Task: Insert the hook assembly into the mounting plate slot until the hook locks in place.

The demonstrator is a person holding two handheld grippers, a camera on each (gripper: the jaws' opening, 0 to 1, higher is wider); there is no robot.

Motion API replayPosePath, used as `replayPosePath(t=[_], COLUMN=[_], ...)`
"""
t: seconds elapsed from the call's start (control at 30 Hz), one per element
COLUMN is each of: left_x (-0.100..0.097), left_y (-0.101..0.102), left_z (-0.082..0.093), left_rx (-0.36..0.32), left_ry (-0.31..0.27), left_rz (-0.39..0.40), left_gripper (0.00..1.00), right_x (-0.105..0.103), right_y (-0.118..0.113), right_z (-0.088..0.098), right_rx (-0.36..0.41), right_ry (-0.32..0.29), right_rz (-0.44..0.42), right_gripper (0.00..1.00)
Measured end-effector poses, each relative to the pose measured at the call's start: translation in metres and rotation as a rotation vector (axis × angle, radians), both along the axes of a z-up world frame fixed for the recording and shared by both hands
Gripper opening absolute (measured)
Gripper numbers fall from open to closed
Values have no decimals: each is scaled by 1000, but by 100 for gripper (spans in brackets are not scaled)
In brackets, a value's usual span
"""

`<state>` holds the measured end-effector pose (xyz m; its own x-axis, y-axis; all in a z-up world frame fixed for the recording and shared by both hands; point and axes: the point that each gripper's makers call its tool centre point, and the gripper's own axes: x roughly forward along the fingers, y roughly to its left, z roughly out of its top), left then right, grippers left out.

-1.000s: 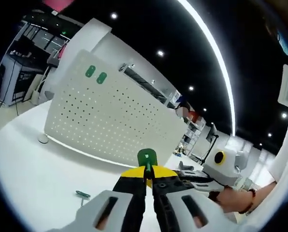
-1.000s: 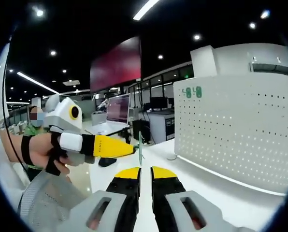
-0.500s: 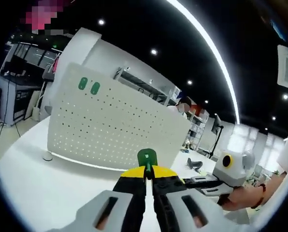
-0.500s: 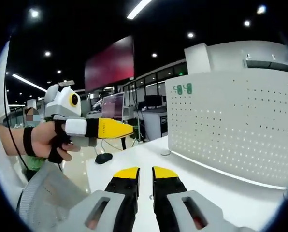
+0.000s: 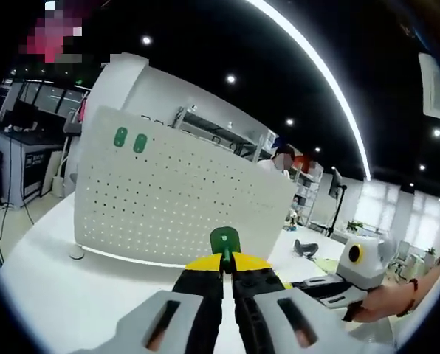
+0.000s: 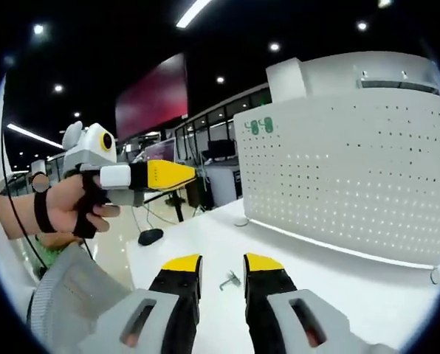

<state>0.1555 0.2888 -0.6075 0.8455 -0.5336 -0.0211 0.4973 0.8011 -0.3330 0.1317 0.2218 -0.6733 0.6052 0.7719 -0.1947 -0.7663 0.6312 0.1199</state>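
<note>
Green hook (image 5: 224,240): gripped at the tips of the left claw (image 5: 225,263), whose jaws are pressed together on its stem; rounded head stands up above the yellow tips. Carried in the air over the desk (image 5: 94,295), apart from the board.

Mounting plate, a white perforated board (image 5: 176,195): upright on small feet toward the far edge of the desk. Two green pieces (image 5: 130,140) already sit in its upper corner; in the right gripper view they show at the top near corner of the board (image 6: 258,127).

Right claw (image 6: 220,263): jaws parted a little, holding nothing, over the desk's near part. A small metal piece (image 6: 229,279) lies flat on the desk between the tips as seen there; what it is cannot be told.

Left claw from the side (image 6: 187,175): held in a person's hand (image 6: 76,210), aimed at the board, well short of it.

Step in hand, as judged: carrying the hook to the board; insertion not begun. Next move calls for closing on the board face, lining the hook's back with a slot, then pressing in until it seats.
</note>
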Motion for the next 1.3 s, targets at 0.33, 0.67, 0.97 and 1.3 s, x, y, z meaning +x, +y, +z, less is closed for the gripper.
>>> replayPosePath(t=[0.33, 0.67, 0.97, 1.3], left_x=[9, 24, 43, 60], left_y=[2, 5, 10, 12], left_z=[8, 20, 31, 36], left_rx=[30, 92, 118, 159], left_ry=[-15, -48, -72, -88], left_rz=[42, 52, 79, 109], left_gripper=[3, 3, 3, 3], right_x=[-2, -4, -7, -6], right_y=[-8, -17, -27, -35], right_z=[0, -5, -12, -13], right_rx=[30, 26, 17, 17], right_ry=[22, 39, 55, 53], right_rz=[-19, -51, -70, -87], right_gripper=[29, 33, 34, 35])
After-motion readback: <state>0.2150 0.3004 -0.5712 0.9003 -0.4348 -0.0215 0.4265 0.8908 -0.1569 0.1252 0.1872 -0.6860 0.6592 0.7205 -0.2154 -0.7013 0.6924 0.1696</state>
